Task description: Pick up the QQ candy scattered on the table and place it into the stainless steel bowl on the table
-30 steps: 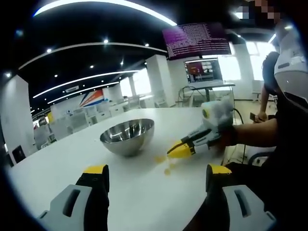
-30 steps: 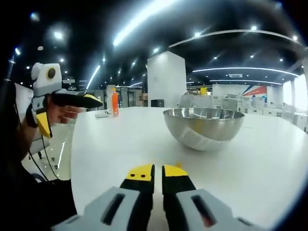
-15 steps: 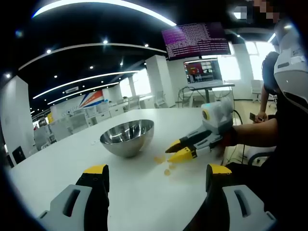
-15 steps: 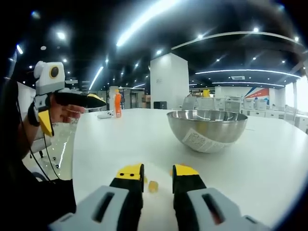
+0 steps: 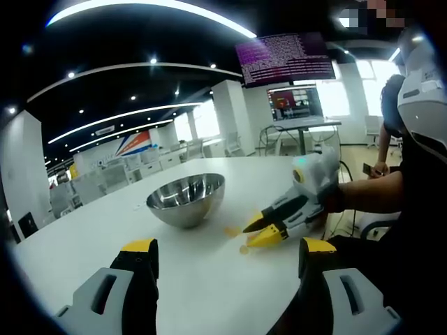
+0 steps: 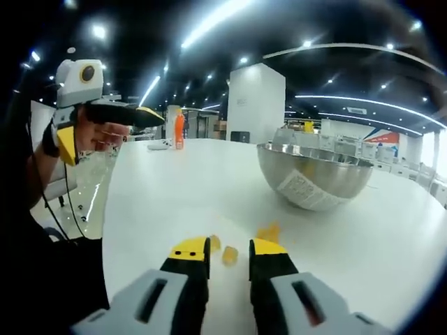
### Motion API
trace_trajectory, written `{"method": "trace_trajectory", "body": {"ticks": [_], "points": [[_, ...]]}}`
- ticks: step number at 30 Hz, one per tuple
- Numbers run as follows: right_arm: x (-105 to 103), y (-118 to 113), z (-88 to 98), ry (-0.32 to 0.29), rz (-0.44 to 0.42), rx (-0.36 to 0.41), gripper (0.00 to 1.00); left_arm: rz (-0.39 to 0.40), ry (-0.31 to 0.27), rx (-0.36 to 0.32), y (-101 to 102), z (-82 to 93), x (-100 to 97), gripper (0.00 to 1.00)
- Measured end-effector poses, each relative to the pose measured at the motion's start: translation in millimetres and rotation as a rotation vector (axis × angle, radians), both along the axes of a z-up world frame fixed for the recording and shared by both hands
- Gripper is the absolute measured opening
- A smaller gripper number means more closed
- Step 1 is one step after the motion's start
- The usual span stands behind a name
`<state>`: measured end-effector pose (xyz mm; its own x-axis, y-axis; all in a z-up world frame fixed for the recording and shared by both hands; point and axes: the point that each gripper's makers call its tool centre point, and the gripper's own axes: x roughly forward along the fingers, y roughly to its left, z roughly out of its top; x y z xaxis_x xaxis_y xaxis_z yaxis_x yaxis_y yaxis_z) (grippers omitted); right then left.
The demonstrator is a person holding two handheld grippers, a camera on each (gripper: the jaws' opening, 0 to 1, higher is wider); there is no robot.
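Observation:
A stainless steel bowl [image 5: 186, 199] stands on the white table [image 5: 84, 237]; in the right gripper view the bowl [image 6: 314, 178] is ahead to the right. Small yellow candies [image 5: 232, 230] lie in front of it. My right gripper [image 6: 228, 248] is open and low over the table, with one candy [image 6: 229, 256] between its jaws. Another candy [image 6: 215, 242] lies by its left finger and a third candy [image 6: 269, 232] just beyond its right one. In the left gripper view the right gripper [image 5: 257, 232] reaches in from the right. My left gripper [image 5: 227, 246] is wide open above the near table.
An orange bottle [image 6: 179, 130] and a small white object [image 6: 159, 145] stand at the table's far end. A person's sleeve and body [image 5: 412, 195] fill the right side of the left gripper view. Screens [image 5: 293, 103] and chairs stand behind the table.
My right gripper went from shut to open and dropped lower over the candies, so one now lies between its jaws. The left gripper has held still.

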<state>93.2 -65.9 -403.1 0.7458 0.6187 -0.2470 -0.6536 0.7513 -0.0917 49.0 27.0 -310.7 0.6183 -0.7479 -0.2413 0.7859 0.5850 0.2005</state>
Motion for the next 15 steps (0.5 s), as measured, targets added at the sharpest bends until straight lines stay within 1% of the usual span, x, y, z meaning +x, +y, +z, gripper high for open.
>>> {"method": "trace_trajectory", "body": {"ticks": [8, 15], "points": [[-1.0, 0.7, -4.8, 0.004, 0.006, -0.034, 0.15, 0.002, 0.001, -0.002, 0.6, -0.6, 0.0, 0.83], [-1.8, 0.8, -6.0, -0.001, 0.01, -0.048, 0.14, 0.004, 0.003, 0.0, 1.2, -1.6, -0.6, 0.83]]}}
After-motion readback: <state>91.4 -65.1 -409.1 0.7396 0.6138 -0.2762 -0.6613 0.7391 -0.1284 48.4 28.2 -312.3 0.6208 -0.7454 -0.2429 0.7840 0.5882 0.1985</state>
